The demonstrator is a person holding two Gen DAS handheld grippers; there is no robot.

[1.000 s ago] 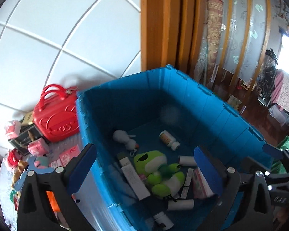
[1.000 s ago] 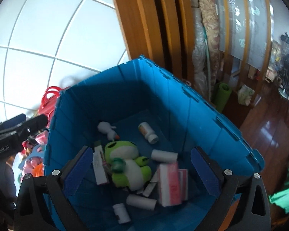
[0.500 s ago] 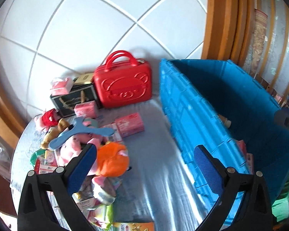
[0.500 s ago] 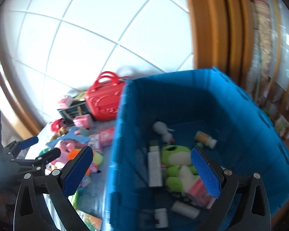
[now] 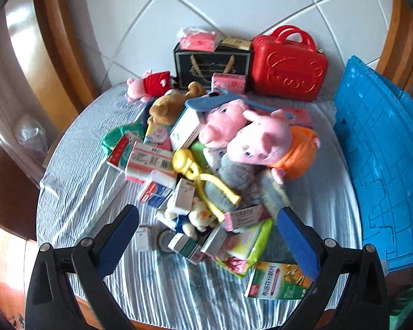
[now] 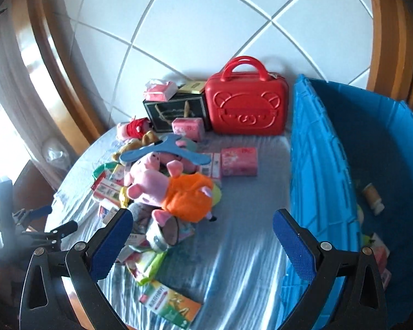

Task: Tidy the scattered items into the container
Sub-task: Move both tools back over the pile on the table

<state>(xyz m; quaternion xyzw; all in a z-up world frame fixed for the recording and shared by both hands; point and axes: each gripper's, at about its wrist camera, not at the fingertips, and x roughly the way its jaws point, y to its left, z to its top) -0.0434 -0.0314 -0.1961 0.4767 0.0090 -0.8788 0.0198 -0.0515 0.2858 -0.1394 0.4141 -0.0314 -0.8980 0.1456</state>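
A blue plastic crate stands at the right on the striped cloth. A pile of items lies left of it: a pink pig plush in orange, a blue hanger, a yellow toy, several medicine boxes and a green-orange box. My left gripper is open and empty above the pile's near edge. My right gripper is open and empty over the cloth between pile and crate. The left gripper also shows at the left of the right wrist view.
A red bear case, a black gift bag and pink tissue packs stand at the back against the tiled wall. A bottle and other items lie inside the crate. Wooden frames flank the wall.
Both grippers have swung left, away from over the crate, and now face the pile on the cloth. Both stayed open and empty.
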